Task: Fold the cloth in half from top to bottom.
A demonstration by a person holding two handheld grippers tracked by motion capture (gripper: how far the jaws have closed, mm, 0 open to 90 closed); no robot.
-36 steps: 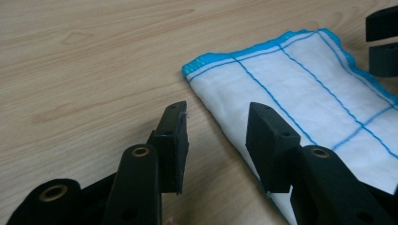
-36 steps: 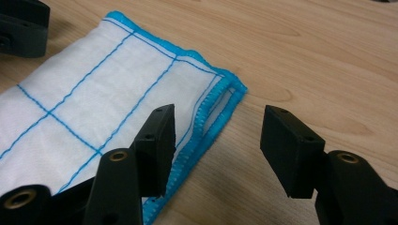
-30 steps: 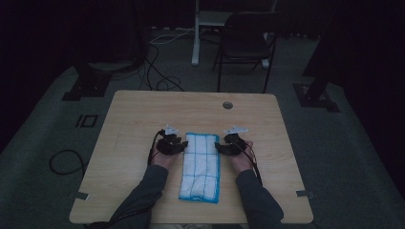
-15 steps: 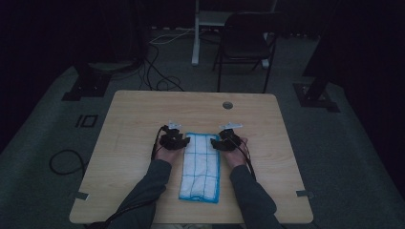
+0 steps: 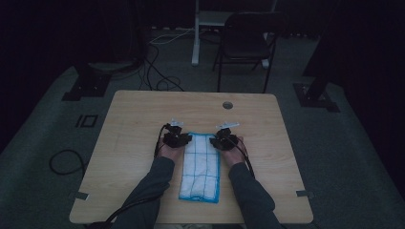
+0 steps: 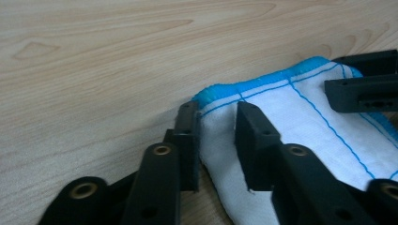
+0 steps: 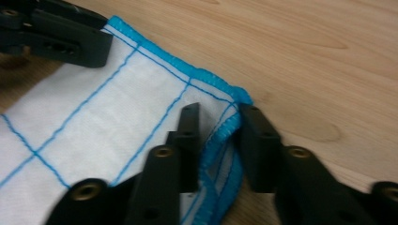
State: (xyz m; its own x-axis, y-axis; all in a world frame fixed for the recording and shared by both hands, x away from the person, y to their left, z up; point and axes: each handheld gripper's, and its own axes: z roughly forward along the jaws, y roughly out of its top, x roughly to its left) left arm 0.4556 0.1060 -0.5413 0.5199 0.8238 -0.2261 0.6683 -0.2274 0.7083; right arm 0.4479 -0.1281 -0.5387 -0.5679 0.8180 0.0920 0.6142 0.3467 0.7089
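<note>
**A:** so the towel [image 5: 201, 166] is a white one with a blue grid and blue stitched hem, folded into a long strip, lying flat in the middle of the counter [image 5: 138, 114] with its far short edge between the two hands. What's your read on how it handles?

**B:** soft and floppy, super light. Looks like a thin terry weave, so it'll sag and drape the second it leaves the wood. No risk of breaking anything, but the layers could slide apart if you only catch the top one

**A:** where would you grab it?

**B:** right at the far corners, on the hem, where the stitching gives a bit of bite. That's pretty much where both tongs are. The left tongs [image 6: 217, 133] have their jaws parted, straddling the far left corner with cloth between them, not pinched yet. The right tongs [image 7: 217, 136] are the same on the far right corner, jaws apart with the blue edge bunched up in the gap

**A:** so neither has it clamped?

**B:** nope, I'd say they're about to close
</note>
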